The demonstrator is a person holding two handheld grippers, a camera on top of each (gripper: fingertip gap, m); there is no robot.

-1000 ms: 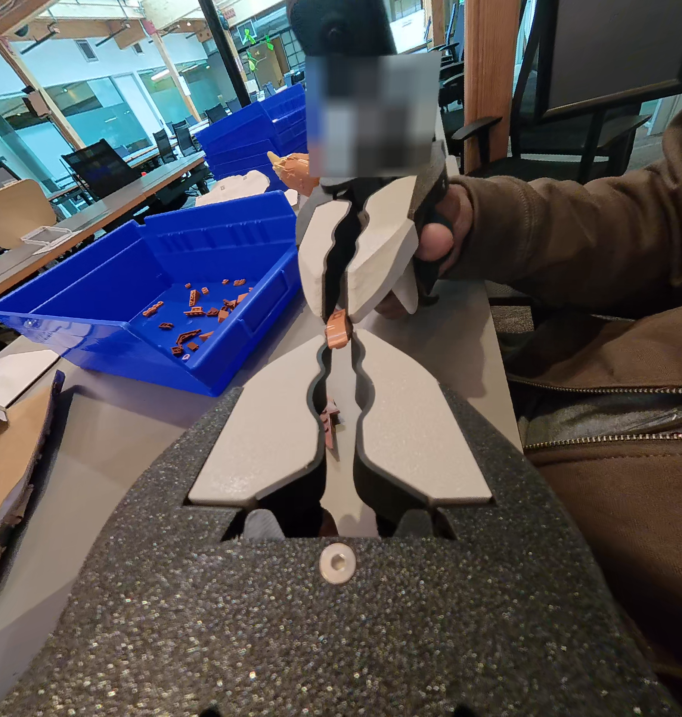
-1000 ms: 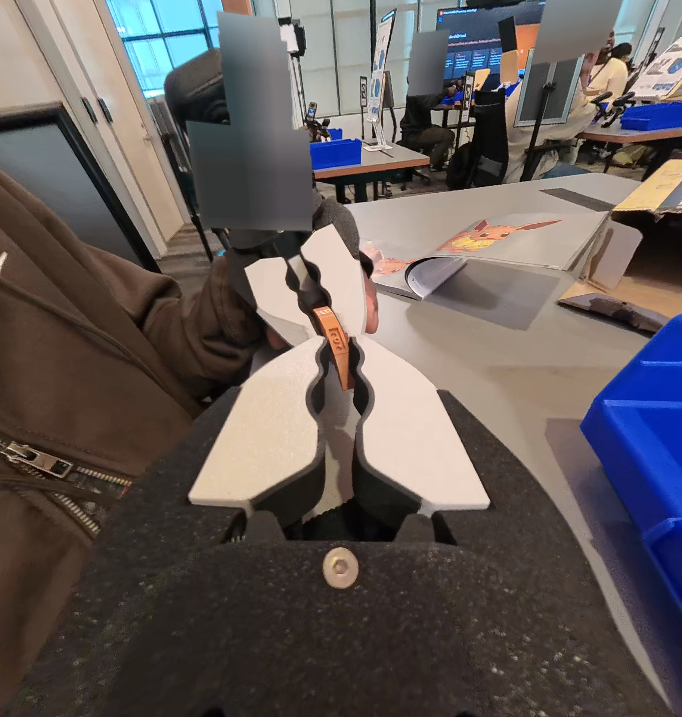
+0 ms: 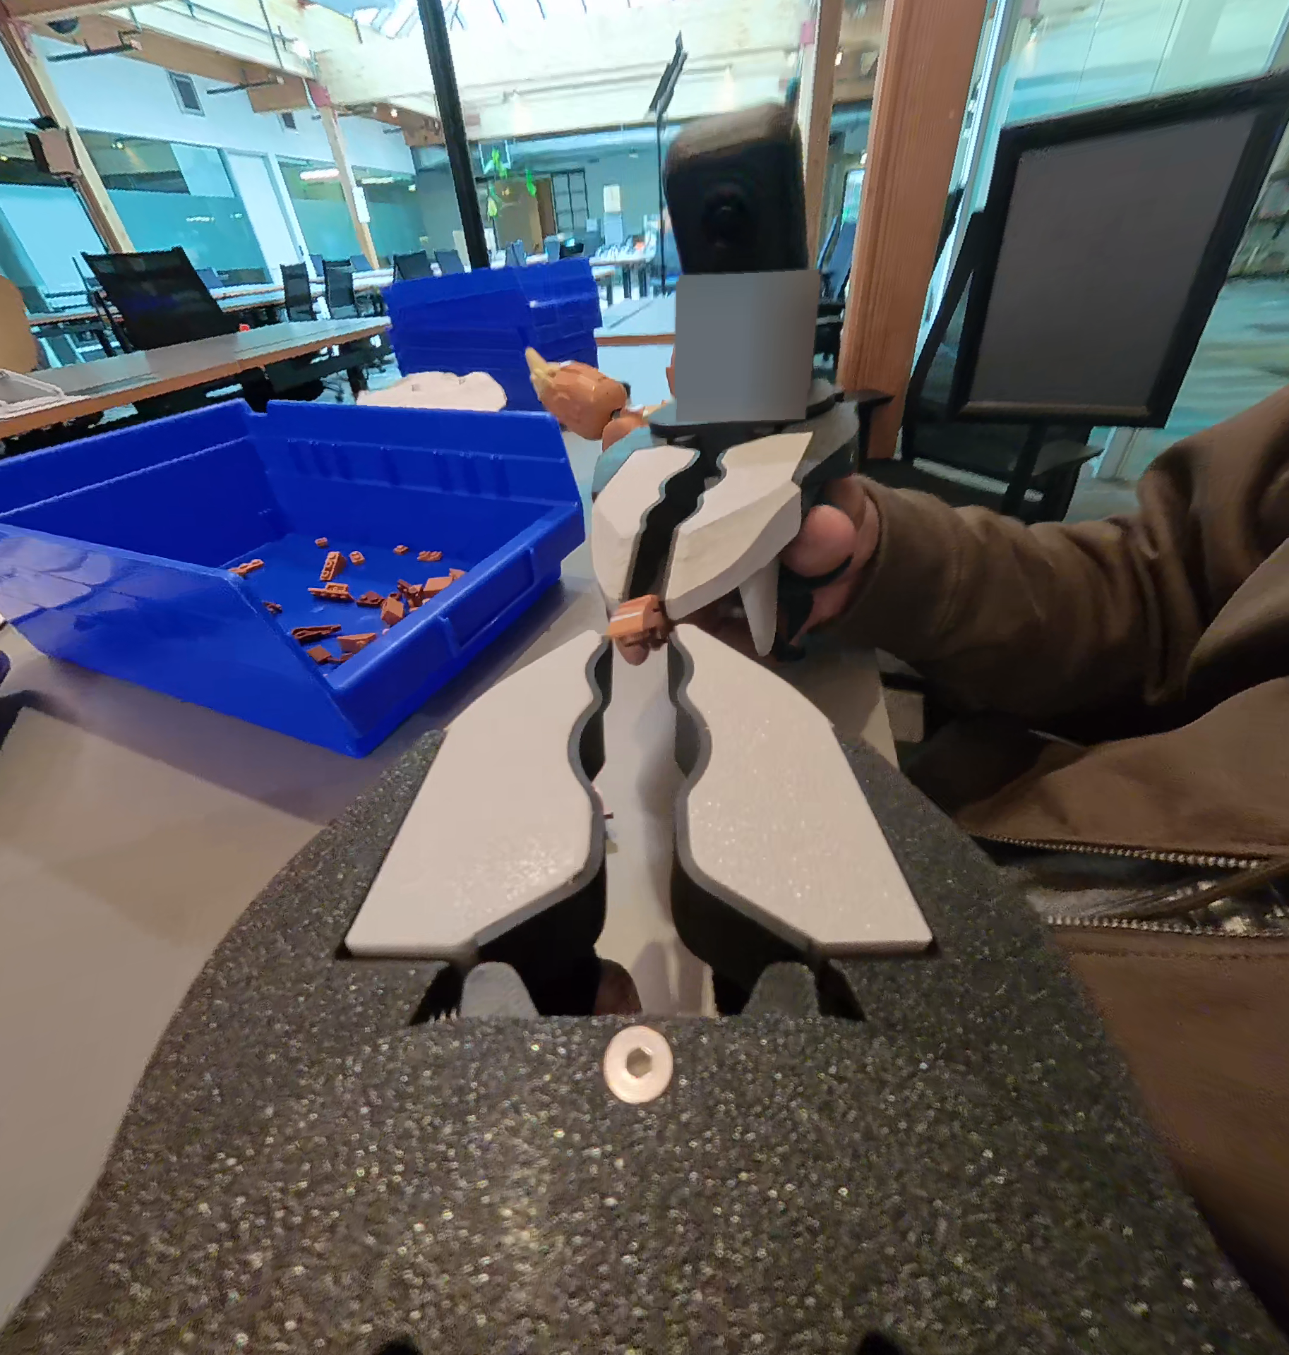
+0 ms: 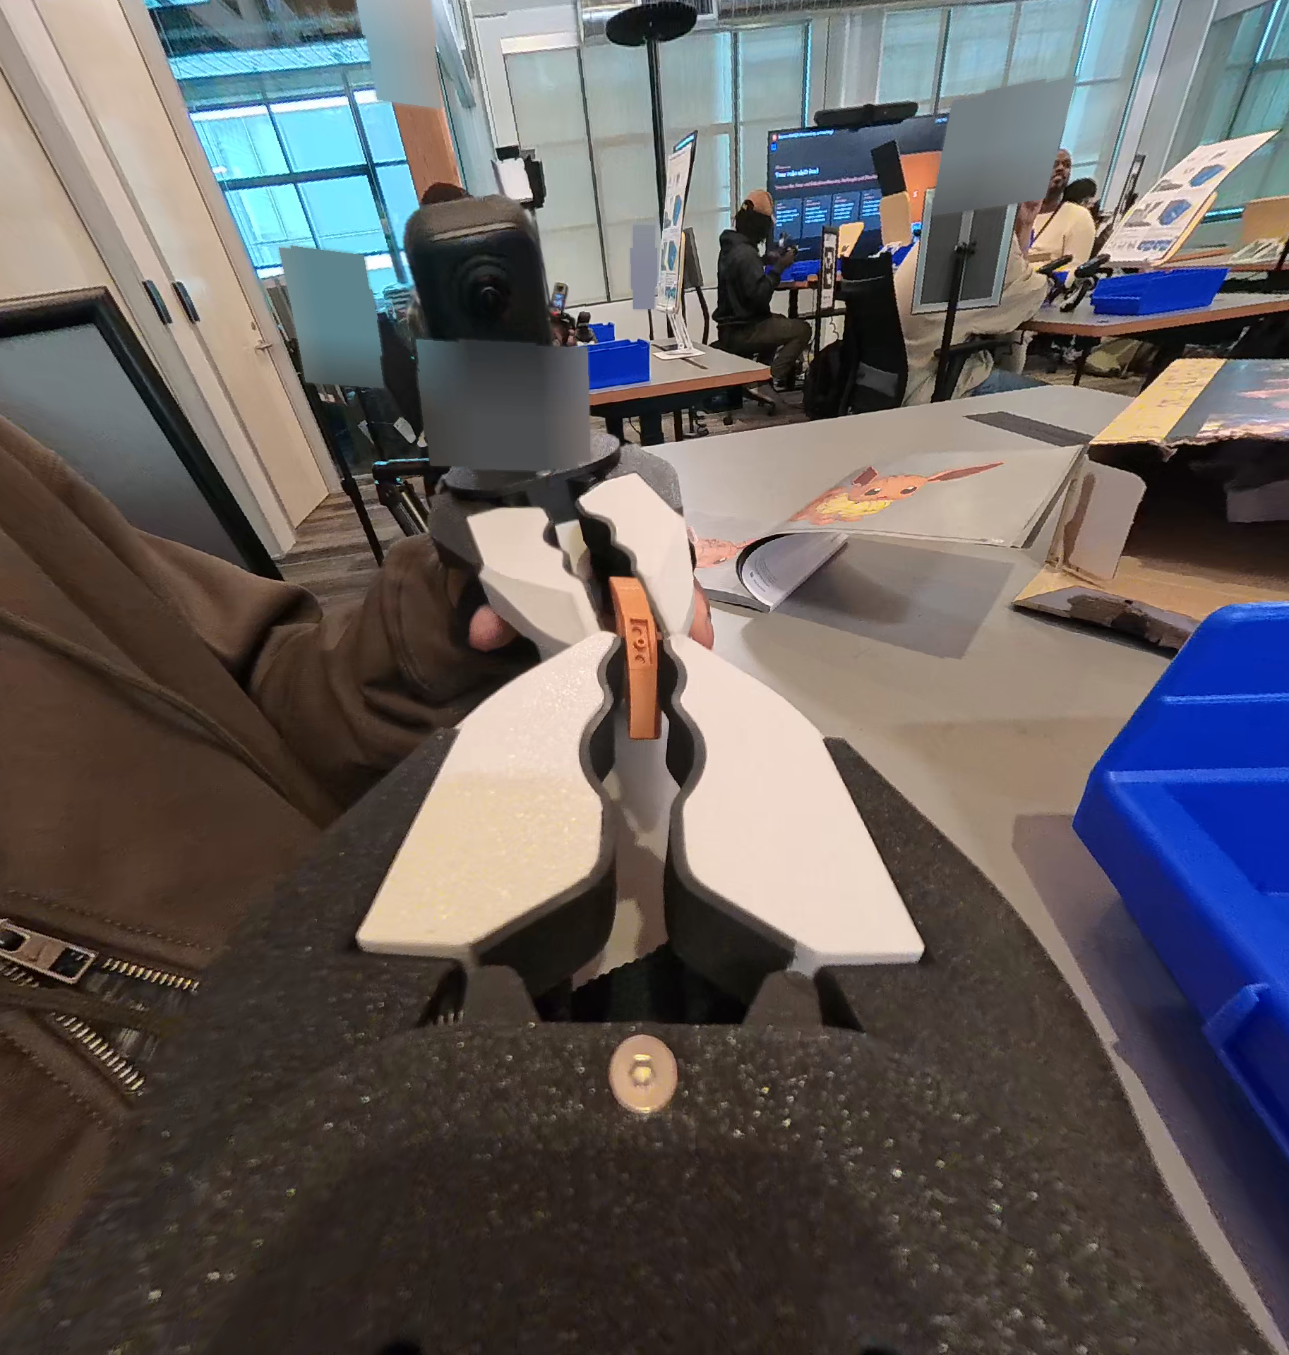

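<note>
My right gripper [image 4: 641, 639] is shut on a slim orange-brown brick piece [image 4: 640, 682] that stands on edge between its pads. In the left wrist view the right gripper [image 3: 645, 608] points toward me with the same piece [image 3: 634, 619] at its tips. My left gripper [image 3: 638, 639] meets it tip to tip. Its fingers stand apart on either side of the piece's end, with a gap showing beside it, so it is open. The left gripper also shows in the right wrist view [image 4: 627, 608], held by a hand in a brown sleeve [image 4: 297, 660].
A blue bin [image 3: 421, 660] with several brown brick pieces [image 3: 377, 594] sits left of the grippers, also in the right wrist view [image 4: 1213, 843]. Stacked blue bins [image 3: 495, 322] and a brown brick figure [image 3: 583, 399] stand behind. An open booklet [image 4: 920, 498] and a cardboard box [image 4: 1213, 440] lie on the grey table [image 4: 920, 733]. The tips of both grippers are at nearly the same place.
My left gripper's fingers have spread apart and no longer pinch the piece. My right gripper keeps its hold. Both grippers stay tip to tip above the table.
</note>
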